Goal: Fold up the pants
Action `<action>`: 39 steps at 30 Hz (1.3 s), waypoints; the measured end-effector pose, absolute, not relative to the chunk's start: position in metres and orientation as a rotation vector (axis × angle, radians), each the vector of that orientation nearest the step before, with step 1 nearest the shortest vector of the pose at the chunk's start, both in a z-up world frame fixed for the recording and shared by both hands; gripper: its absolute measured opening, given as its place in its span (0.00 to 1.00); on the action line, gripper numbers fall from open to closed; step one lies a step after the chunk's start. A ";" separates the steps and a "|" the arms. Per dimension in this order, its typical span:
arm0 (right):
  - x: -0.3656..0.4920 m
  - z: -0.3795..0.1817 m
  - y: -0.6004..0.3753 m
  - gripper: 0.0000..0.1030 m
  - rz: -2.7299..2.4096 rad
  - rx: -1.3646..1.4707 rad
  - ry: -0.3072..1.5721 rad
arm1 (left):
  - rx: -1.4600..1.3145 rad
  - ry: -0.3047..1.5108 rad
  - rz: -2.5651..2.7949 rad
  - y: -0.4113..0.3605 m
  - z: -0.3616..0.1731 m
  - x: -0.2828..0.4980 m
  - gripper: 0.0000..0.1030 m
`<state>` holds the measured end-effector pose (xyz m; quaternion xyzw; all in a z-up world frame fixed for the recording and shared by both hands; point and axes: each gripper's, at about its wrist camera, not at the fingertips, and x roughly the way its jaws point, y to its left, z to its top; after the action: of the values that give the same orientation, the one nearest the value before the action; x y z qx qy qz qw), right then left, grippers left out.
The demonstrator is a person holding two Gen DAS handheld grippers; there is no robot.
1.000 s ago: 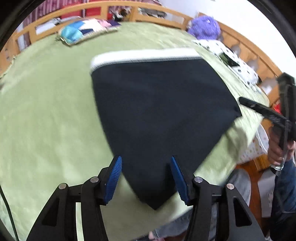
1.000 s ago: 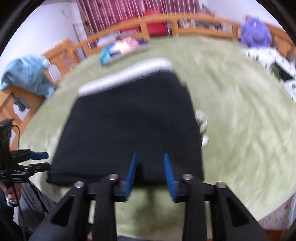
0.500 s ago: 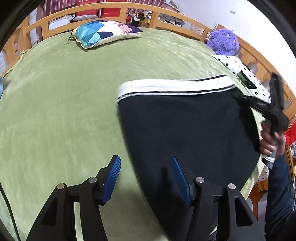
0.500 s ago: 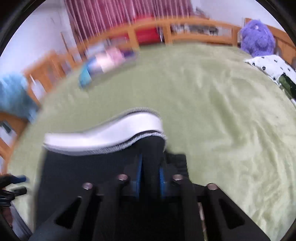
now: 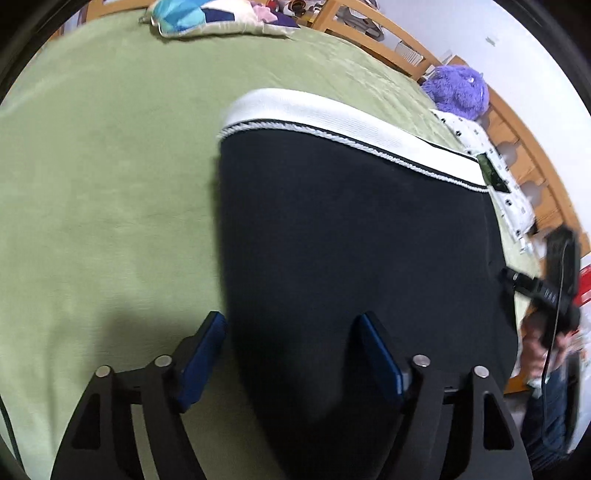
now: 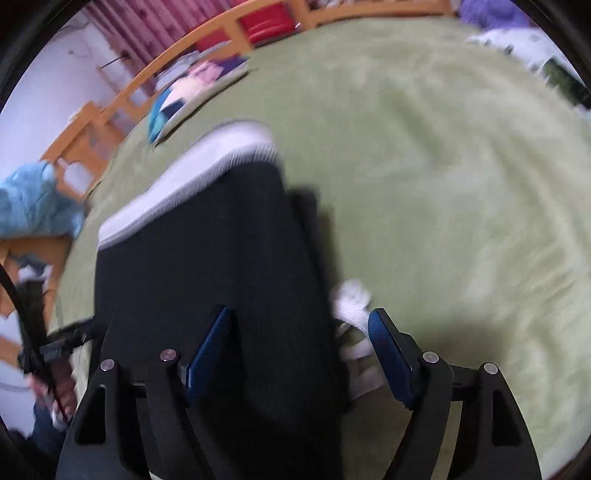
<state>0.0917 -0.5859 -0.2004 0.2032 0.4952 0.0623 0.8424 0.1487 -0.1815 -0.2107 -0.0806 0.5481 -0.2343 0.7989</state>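
The black pants (image 5: 351,240) with a white waistband (image 5: 332,122) lie folded flat on the green bedspread (image 5: 110,166). My left gripper (image 5: 291,350) is open over the near left edge of the pants, its fingers apart and empty. My right gripper (image 6: 301,347) is open over the near right edge of the pants (image 6: 207,258), its jaws apart with black cloth between and below them. A white drawstring end (image 6: 351,299) pokes out at the right edge. The right gripper also shows at the far right of the left wrist view (image 5: 546,291).
A blue patterned pillow (image 5: 207,18) lies at the far end of the bed. A purple plush toy (image 5: 458,88) and a spotted white cloth (image 5: 498,177) sit by the wooden bed rail (image 5: 524,147). A light blue garment (image 6: 33,206) hangs on the left rail.
My right gripper was shut on the pants near the waistband half a second ago; it has let go, opened and drawn back. My left gripper has shifted right over the pants' edge.
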 end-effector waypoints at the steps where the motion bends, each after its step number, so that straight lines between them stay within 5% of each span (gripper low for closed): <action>1: 0.090 -0.205 -0.586 0.74 0.144 0.466 1.038 | -0.177 1.174 -0.508 -0.184 -0.213 0.150 0.77; 5: 0.098 -0.225 -0.582 0.80 0.183 0.544 1.040 | -0.183 1.168 -0.528 -0.196 -0.213 0.153 0.72; 7: 0.098 -0.224 -0.579 0.72 0.171 0.527 1.035 | -0.198 1.166 -0.543 -0.195 -0.210 0.154 0.40; 10: 0.089 -0.216 -0.581 0.53 0.148 0.546 1.014 | -0.184 1.111 -0.575 -0.191 -0.192 0.151 0.12; 13: 0.079 -0.198 -0.582 0.29 0.113 0.576 0.986 | -0.237 1.095 -0.618 -0.180 -0.173 0.151 0.11; 21: 0.065 -0.146 -0.513 0.24 0.160 0.610 0.901 | -0.245 1.035 -0.569 -0.099 -0.125 0.163 0.10; 29: 0.100 -0.181 -0.382 0.25 0.308 0.720 0.908 | -0.203 1.084 -0.395 0.015 -0.134 0.201 0.12; 32: 0.110 -0.183 -0.366 0.31 0.273 0.602 0.899 | -0.205 1.157 -0.352 0.021 -0.165 0.210 0.25; 36: 0.115 -0.198 -0.384 0.51 0.226 0.516 0.981 | -0.134 1.117 -0.302 0.021 -0.166 0.194 0.35; 39: 0.098 -0.171 -0.393 0.50 0.122 0.444 0.944 | -0.066 1.055 -0.280 0.012 -0.147 0.170 0.49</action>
<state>0.0978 -0.3926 -0.1713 0.2121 0.4505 0.0584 0.8652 0.1701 0.0125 -0.1471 -0.0314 0.5018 -0.1332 0.8541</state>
